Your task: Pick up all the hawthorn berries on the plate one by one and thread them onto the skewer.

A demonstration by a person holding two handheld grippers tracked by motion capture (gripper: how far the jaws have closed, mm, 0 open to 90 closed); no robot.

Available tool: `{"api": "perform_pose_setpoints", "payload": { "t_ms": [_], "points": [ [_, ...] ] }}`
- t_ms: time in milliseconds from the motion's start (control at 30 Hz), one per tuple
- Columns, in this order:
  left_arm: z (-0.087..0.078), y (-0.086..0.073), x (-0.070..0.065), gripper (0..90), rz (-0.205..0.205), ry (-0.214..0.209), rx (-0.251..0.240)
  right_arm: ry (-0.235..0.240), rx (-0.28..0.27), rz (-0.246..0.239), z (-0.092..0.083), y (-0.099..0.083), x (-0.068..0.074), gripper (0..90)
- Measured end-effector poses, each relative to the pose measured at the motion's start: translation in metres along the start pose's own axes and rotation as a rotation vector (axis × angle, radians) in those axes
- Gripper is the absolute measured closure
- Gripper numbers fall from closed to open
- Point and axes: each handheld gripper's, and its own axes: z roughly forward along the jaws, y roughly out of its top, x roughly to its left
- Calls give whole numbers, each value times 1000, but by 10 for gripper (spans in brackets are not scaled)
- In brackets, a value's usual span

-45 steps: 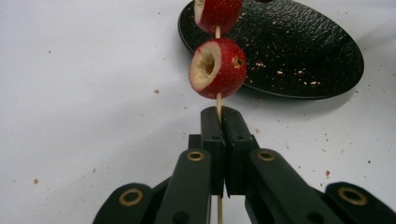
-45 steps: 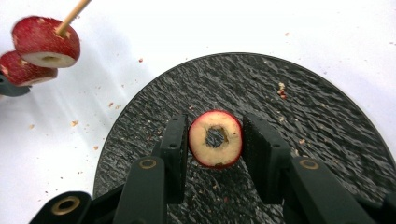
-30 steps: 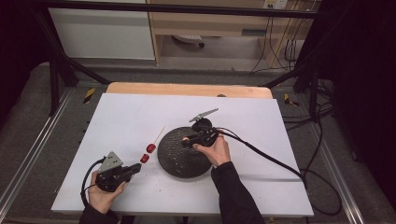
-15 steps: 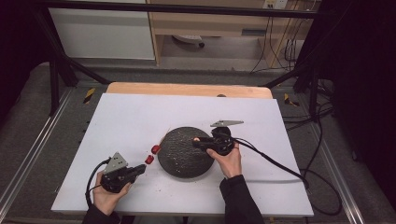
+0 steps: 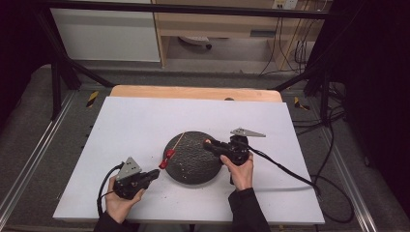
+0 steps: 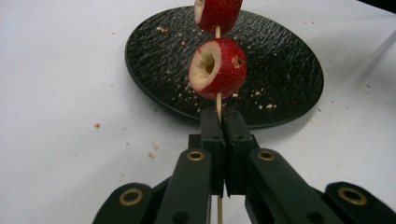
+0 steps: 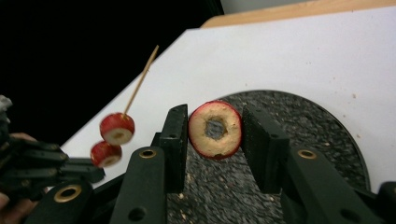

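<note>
A thin wooden skewer (image 5: 177,143) carries two red cored fruit pieces (image 5: 167,159) and slants over the left rim of the round black plate (image 5: 196,166). My left gripper (image 5: 155,173) is shut on the skewer's lower end. In the left gripper view the jaws (image 6: 223,116) pinch the stick below the nearer fruit piece (image 6: 217,67). My right gripper (image 5: 208,143) hovers over the plate's right side, shut on a third red fruit ring (image 7: 215,129) with a pale cored face. The right gripper view also has the skewer's two pieces (image 7: 116,128) at the left.
The plate (image 6: 280,70) lies on a white tabletop (image 5: 145,121) strewn with small crumbs. A wooden strip (image 5: 193,92) runs along the far edge. Each gripper trails a black cable (image 5: 285,169) toward the near side. Metal frame rails flank the table.
The left gripper has carried the skewer rightward to the plate's left rim. The right gripper has drawn back to the right with its fruit ring.
</note>
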Motion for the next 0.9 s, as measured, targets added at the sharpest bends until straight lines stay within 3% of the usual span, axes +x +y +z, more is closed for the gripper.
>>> {"api": "perform_pose_setpoints", "payload": {
  "t_ms": [667, 900],
  "points": [
    [9, 11, -16, 883, -11, -16, -53, 60, -310, 140, -2, 2, 5, 630],
    [11, 15, -21, 883, -17, -25, -66, 70, -399, 161, -5, 6, 6, 630]
  ]
}}
